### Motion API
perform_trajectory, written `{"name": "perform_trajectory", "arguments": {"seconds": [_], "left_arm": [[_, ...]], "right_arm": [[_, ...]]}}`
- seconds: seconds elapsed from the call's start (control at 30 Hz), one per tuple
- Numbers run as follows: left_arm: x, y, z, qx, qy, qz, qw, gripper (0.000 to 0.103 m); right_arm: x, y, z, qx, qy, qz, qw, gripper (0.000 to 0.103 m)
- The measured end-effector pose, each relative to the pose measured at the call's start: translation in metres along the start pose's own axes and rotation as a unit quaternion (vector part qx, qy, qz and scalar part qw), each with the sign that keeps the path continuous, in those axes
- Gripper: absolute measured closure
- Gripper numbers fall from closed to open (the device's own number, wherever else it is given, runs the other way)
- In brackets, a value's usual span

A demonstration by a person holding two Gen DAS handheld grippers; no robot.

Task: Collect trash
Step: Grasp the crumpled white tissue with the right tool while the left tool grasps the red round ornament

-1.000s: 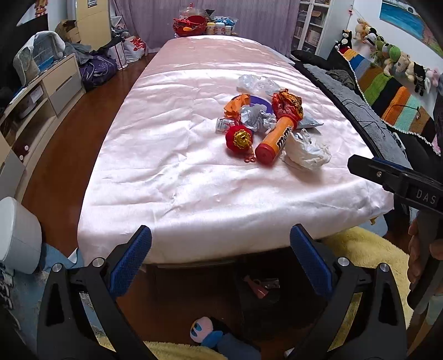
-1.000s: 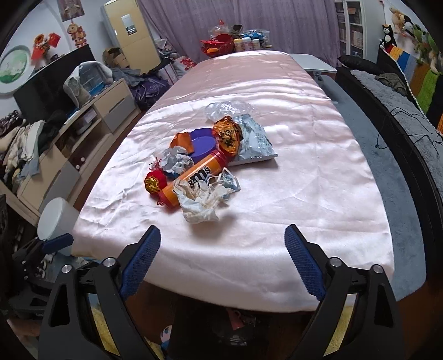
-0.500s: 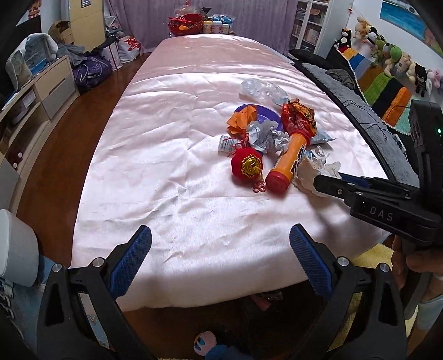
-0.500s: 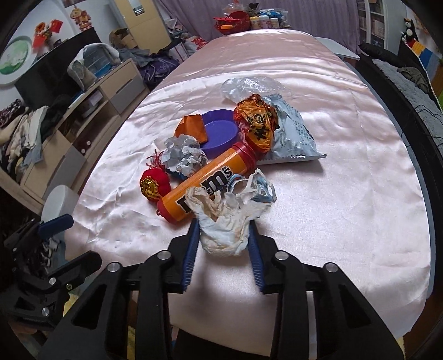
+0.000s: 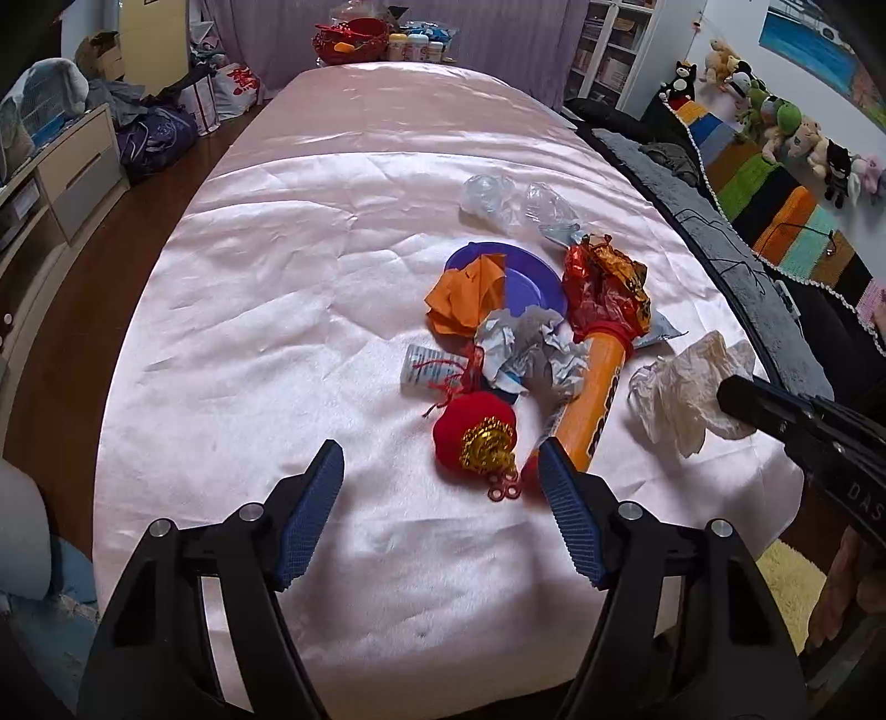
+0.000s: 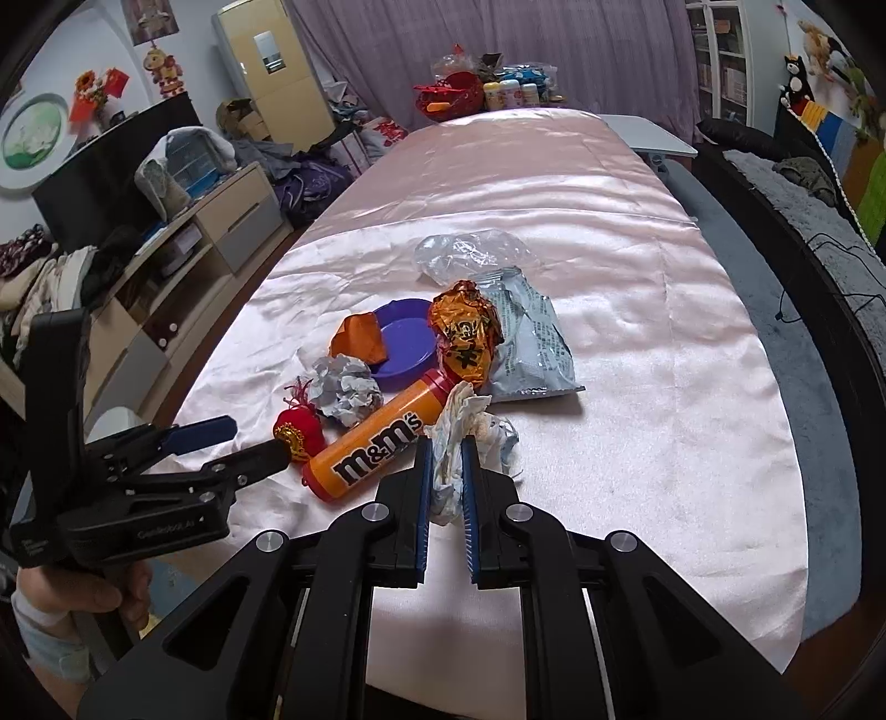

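A pile of trash lies on the pink satin table [image 5: 277,310]: a crumpled white wrapper [image 6: 470,426], an orange M&M's tube [image 6: 376,448], a red ornament [image 5: 476,435], crumpled grey paper [image 5: 526,349], an orange scrap, a purple lid [image 5: 526,277], a red-gold foil wrapper [image 5: 606,282], a grey snack bag [image 6: 526,343] and clear plastic [image 6: 470,255]. My right gripper [image 6: 443,471] is shut on the white wrapper, which also shows in the left wrist view [image 5: 686,387]. My left gripper [image 5: 440,487] is open and empty, just in front of the red ornament.
A low cabinet [image 6: 183,260] with clothes and bags stands left of the table. A white bin [image 5: 16,531] sits at the near left on the floor. A dark sofa with a striped blanket [image 5: 775,210] runs along the right. Bottles and a red basket [image 5: 354,39] sit at the far end.
My right gripper has closed tighter on the white wrapper. My left gripper has moved forward over the table toward the red ornament and its fingers have narrowed.
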State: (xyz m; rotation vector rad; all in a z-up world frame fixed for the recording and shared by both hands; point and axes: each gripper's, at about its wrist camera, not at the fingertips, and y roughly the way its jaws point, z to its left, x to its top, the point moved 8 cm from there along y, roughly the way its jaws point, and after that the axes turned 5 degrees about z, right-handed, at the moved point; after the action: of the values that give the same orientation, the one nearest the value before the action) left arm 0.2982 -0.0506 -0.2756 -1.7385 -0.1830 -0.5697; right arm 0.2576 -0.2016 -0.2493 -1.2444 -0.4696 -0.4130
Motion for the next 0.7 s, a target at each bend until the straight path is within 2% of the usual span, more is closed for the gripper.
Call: {"name": "perform_trajectory", "arguments": {"seconds": [0.17,0.4,0.47,0.5,0.53,0.7], "left_arm": [[0.010,0.017,-0.004,-0.003,0.006,0.010,0.9999,0.049],[0.013,0.030,-0.008,-0.009,0.013,0.018,0.9997,0.053],[0.013,0.030,-0.010,-0.011,0.018,0.019,0.9996,0.058],[0.013,0.030,-0.012,-0.015,0.018,0.019,0.9995,0.062],[0.013,0.030,-0.014,-0.023,0.017,0.020,0.9994,0.071],[0.008,0.023,-0.018,-0.014,0.020,0.017,0.9996,0.073]], "right_arm": [[-0.003,0.003,0.000,0.014,0.004,0.006,1.000,0.091],[-0.007,0.008,-0.004,0.018,0.011,0.010,1.000,0.091],[-0.008,0.008,-0.005,0.018,0.011,0.010,1.000,0.091],[-0.009,0.007,-0.005,0.018,0.010,0.010,1.000,0.091],[-0.010,0.006,-0.004,0.017,0.009,0.010,1.000,0.091],[-0.014,-0.002,-0.004,0.014,0.007,0.005,1.000,0.091]]}}
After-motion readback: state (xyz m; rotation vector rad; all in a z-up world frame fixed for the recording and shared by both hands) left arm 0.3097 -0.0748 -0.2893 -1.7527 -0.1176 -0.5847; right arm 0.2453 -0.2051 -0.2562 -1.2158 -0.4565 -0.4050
